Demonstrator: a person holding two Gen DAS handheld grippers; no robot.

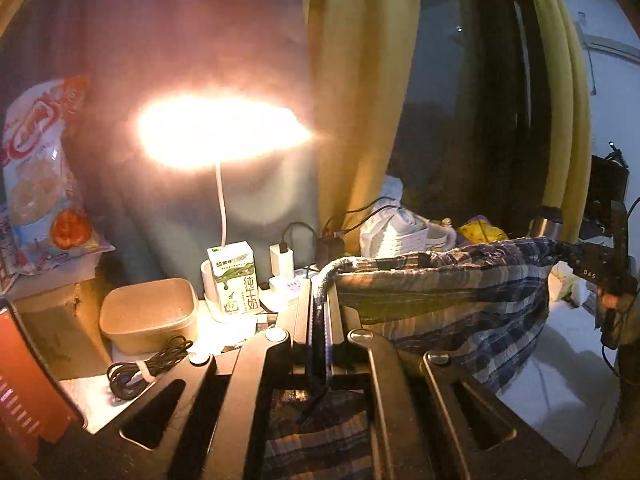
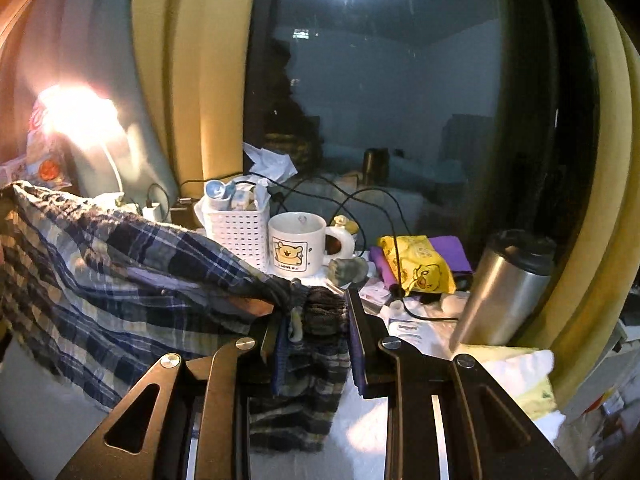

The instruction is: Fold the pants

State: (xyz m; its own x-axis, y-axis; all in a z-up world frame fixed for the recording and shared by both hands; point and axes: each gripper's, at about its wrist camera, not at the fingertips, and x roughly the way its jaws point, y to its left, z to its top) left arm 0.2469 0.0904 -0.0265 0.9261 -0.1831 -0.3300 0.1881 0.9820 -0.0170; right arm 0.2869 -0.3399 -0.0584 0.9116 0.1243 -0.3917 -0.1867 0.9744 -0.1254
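The blue and cream plaid pants point(image 1: 460, 300) hang stretched in the air between my two grippers, above a white surface. My left gripper point(image 1: 320, 304) is shut on one end of the waistband, which curls over its fingertips. In the right wrist view the pants point(image 2: 120, 280) sag away to the left, and my right gripper point(image 2: 316, 312) is shut on a thick bunch of plaid cloth with a hem dangling below. The right gripper also shows at the far right of the left wrist view as a black frame point(image 1: 600, 272) holding the cloth's other end.
A lit desk lamp point(image 1: 220, 132), milk carton point(image 1: 234, 280), beige box point(image 1: 148, 320), coiled cable point(image 1: 148, 368) and snack bag point(image 1: 40, 180) crowd the left. A bear mug point(image 2: 298, 244), white basket point(image 2: 236, 232), steel tumbler point(image 2: 504, 288), yellow packet point(image 2: 416, 264) and yellow curtains point(image 2: 192, 80) stand ahead.
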